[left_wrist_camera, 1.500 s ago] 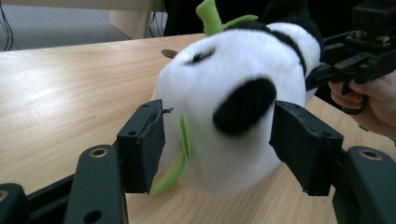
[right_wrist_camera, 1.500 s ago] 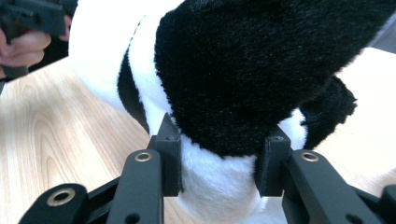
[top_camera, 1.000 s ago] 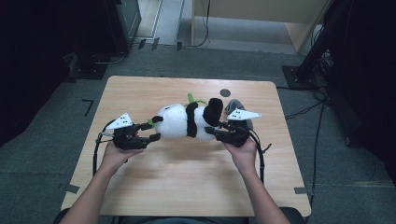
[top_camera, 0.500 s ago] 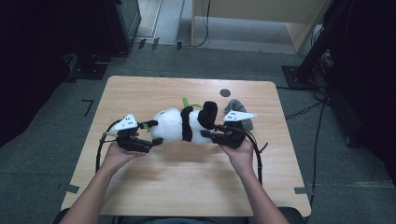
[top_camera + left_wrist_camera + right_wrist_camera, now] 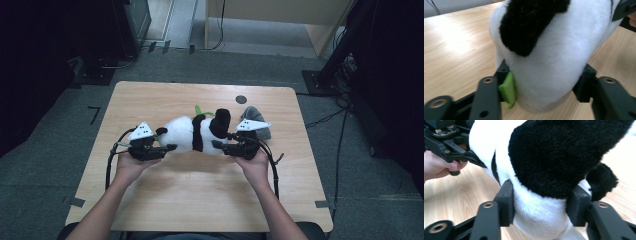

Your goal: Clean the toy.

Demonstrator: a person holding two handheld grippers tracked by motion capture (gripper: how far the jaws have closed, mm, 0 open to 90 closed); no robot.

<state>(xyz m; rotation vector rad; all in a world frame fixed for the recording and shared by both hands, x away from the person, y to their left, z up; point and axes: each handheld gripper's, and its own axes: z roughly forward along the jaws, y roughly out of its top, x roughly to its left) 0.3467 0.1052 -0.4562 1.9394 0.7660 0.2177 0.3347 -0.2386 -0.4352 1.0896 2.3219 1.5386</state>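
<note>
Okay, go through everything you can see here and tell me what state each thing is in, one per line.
Plush panda: lying on its side on the table, gripped at both ends.
Left gripper: shut on the panda's white end.
Right gripper: shut on the panda's black-and-white end.
Grey cloth: crumpled, lying behind the right gripper.
Table: bare wood near the person.

Left tool (image 5: 167, 148), right tool (image 5: 216, 144) both clamped, facing inward

A grey cloth (image 5: 258, 128) lies bunched near the right edge of the wooden tabletop (image 5: 200, 190), with a dark round spot (image 5: 241, 99) toward the far edge.
</note>
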